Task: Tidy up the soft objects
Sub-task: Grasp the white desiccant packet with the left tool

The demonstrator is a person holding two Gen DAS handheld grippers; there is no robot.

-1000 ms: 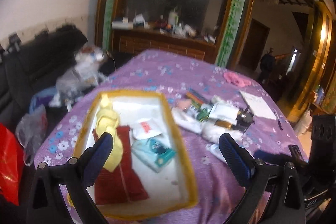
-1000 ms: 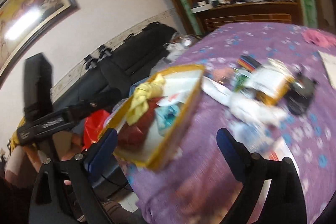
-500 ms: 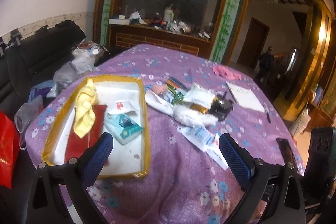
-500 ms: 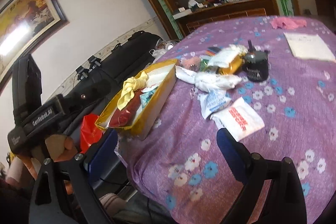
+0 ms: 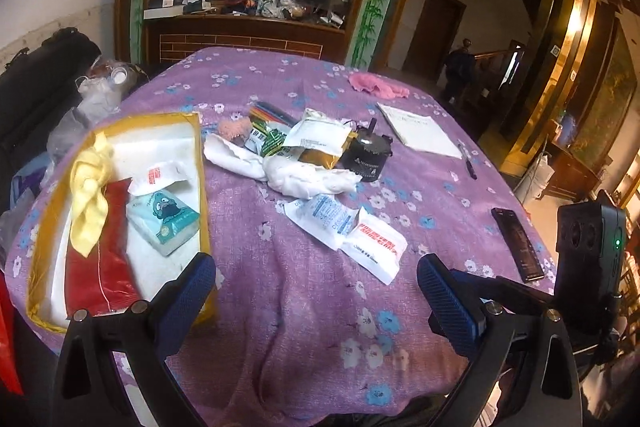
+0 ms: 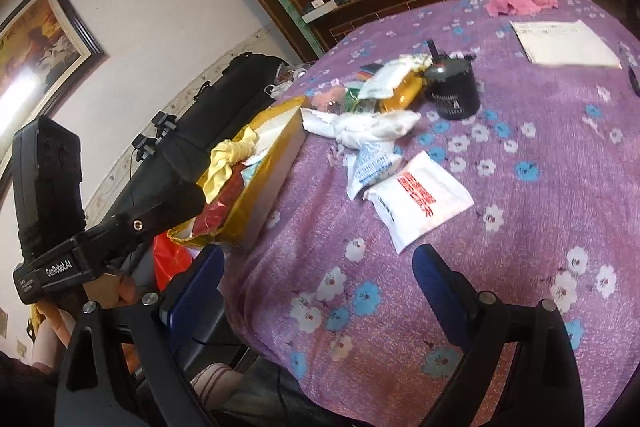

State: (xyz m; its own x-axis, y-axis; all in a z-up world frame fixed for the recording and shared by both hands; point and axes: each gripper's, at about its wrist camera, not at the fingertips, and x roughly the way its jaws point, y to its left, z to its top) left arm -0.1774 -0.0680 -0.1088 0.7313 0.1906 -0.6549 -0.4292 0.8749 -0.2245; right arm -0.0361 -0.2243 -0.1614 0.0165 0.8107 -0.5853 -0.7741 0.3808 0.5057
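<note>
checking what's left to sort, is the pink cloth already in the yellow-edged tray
No, the pink cloth lies on the far side of the table, well apart from the tray.

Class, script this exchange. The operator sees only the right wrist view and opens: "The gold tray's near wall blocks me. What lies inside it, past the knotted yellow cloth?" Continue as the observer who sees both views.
Observer: A teal plastic tissue pack lies flat in the gold-rimmed white tray, beside the folded red cloth.
Operator: Anything on the table off my right edge?
Observer: A flat black phone lies on the purple flowered tablecloth, to the right of the white sachet with red print.
</note>
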